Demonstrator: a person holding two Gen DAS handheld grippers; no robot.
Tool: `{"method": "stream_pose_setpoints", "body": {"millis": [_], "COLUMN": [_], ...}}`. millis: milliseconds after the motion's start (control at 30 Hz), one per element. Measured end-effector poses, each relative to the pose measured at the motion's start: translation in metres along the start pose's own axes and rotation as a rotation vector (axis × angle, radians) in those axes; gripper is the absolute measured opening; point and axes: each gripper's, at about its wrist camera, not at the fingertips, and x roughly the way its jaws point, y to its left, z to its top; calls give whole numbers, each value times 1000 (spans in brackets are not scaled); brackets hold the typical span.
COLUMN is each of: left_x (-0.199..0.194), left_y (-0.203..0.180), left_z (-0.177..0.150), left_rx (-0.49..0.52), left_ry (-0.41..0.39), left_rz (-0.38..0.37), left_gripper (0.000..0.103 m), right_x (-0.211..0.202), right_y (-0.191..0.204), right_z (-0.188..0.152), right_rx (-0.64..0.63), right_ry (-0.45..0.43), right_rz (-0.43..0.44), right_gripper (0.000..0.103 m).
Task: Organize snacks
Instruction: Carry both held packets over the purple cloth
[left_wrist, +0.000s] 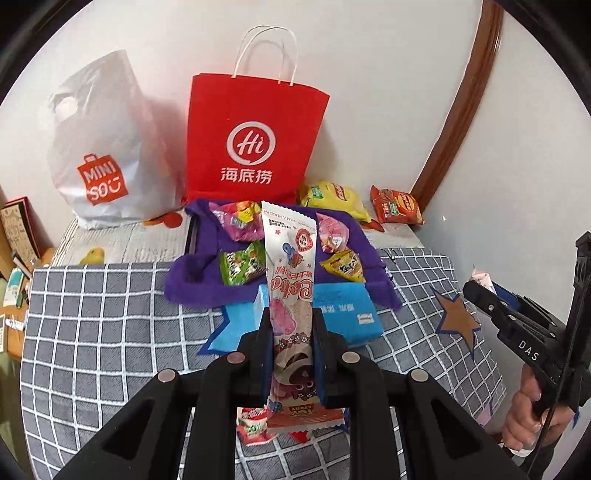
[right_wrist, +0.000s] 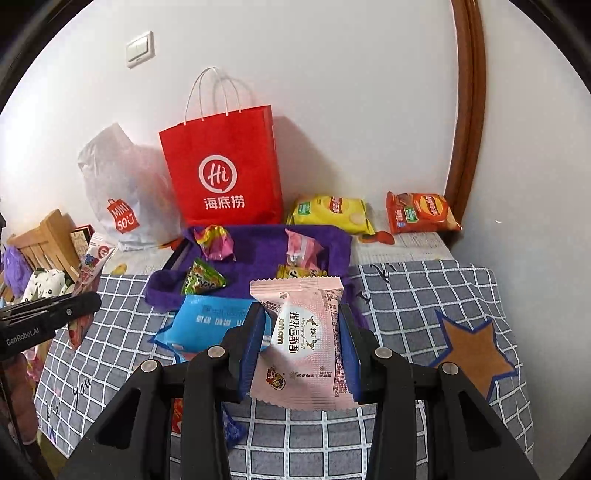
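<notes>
Fingers of left gripper (left_wrist: 293, 343) pinch a long wrapper (left_wrist: 290, 295) about mid-length, top end sticking up free, held above the checked cloth (left_wrist: 103, 332). Right gripper (right_wrist: 303, 339) fingers pinch a pink packet (right_wrist: 306, 332) by both side edges. Both look light, crinkly, slippery film; contents probably crushable, so grip at seams or edges. Purple cloth (left_wrist: 207, 288) ahead holds small snacks; red bag (left_wrist: 255, 140) behind.

black plastic left gripper (left_wrist: 293, 354) and right gripper (right_wrist: 301, 350), blue-padded fingers (right_wrist: 255, 350), silver round screws, white "das" lettering.
</notes>
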Motion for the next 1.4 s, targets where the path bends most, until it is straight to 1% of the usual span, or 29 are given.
{"method": "stream_pose_setpoints", "body": {"millis": [100, 233, 333, 433, 533, 633, 867, 1067, 1133, 1267, 1400], "left_x": [2, 6, 11, 15, 23, 34, 55, 79, 86, 94, 105], "left_y": [-3, -5, -5, -3, 1, 4, 7, 12, 10, 6, 9], "left_z": [7, 16, 24, 32, 42, 51, 72, 87, 96, 117, 130], "left_rx": [4, 5, 16, 18, 15, 13, 18, -15, -5, 15, 6], "left_ry": [-10, -12, -11, -14, -11, -2, -9, 7, 3, -17, -32], "left_rz": [-8, -12, -3, 3, 8, 1, -18, -24, -40, -46, -42], "left_gripper": [17, 17, 17, 17, 17, 17, 17, 17, 17, 17, 17], "right_x": [1, 10, 18, 27, 38, 51, 77, 104, 114, 129, 144], "right_y": [0, -3, -4, -4, -2, 2, 12, 15, 15, 13, 14], "right_z": [7, 17, 24, 31, 39, 48, 70, 86, 91, 104, 120], "right_rx": [-1, 21, 32, 42, 43, 40, 22, 24, 29, 37, 29], "right_ry": [-11, -6, -1, 0, 5, 11, 9, 16, 23, 27, 25], "right_rz": [-1, 19, 11, 21, 27, 28, 29, 37, 36, 34, 24], "right_gripper": [39, 39, 39, 39, 39, 39, 39, 39, 39, 39, 39]}}
